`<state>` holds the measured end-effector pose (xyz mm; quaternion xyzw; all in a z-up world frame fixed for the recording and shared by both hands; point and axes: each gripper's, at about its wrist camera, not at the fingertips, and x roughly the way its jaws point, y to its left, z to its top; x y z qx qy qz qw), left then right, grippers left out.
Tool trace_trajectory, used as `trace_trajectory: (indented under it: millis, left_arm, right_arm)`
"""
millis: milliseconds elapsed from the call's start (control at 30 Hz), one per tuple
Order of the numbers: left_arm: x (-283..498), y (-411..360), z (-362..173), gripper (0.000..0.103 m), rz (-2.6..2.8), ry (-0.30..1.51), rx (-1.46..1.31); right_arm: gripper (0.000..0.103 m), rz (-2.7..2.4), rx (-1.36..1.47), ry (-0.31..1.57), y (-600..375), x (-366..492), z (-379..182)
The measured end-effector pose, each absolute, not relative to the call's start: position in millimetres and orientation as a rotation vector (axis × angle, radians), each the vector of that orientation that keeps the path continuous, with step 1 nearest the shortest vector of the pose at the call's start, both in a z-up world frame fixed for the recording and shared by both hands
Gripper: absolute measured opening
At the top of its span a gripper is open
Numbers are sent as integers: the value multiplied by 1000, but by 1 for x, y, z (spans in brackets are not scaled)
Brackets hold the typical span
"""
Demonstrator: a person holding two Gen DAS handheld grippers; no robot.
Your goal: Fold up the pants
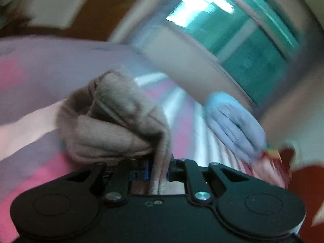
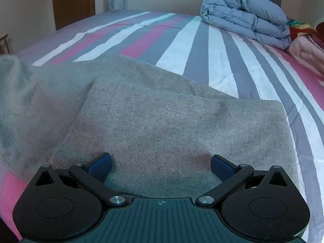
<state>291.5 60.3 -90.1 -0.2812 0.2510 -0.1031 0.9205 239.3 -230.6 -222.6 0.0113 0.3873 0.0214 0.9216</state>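
Fuzzy grey pants [image 2: 162, 125] lie partly folded on the striped bed [image 2: 212, 60]. The left gripper [image 1: 158, 168] has its fingers squeezed tight on a lifted bunch of them. The right gripper [image 2: 161, 167] sits wide open above the folded part. That small pinch could slip, and the fold might flop crooked. A blue blanket [image 2: 243, 14] lies far back.

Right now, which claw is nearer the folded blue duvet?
Cannot tell. The left claw is shut on bunched grey pants, raised, the duvet ahead to its right. The right claw is open over the pants, the duvet across the bed.
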Motion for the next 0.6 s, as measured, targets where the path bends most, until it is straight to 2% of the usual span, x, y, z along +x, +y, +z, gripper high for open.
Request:
trace_trajectory:
  millis: [133,300,400,467,500,600]
  left_arm:
    - [289,-11,-75,4,-420,558,-449]
    - [271,-116,-105,5,-640,748,-294]
    - [267,-159,-142,11,-619,910,-130]
    - [261,-167,-143,15,-613,894,-63]
    - [259,-166,-137,20,-619,882,-67]
    - [258,-158,-122,27,-626,890,-109]
  right_arm:
    - [103,51,93,773,-250,231,-211]
    - [103,-39,194,743,-310,210,-203]
    - [103,-80,240,736,-349,198,-197]
    - [103,-83,287,740,-373,189,-194]
    - [103,-70,327,739,-385,184,-193]
    - [103,-3,455,707,-406,173,-185]
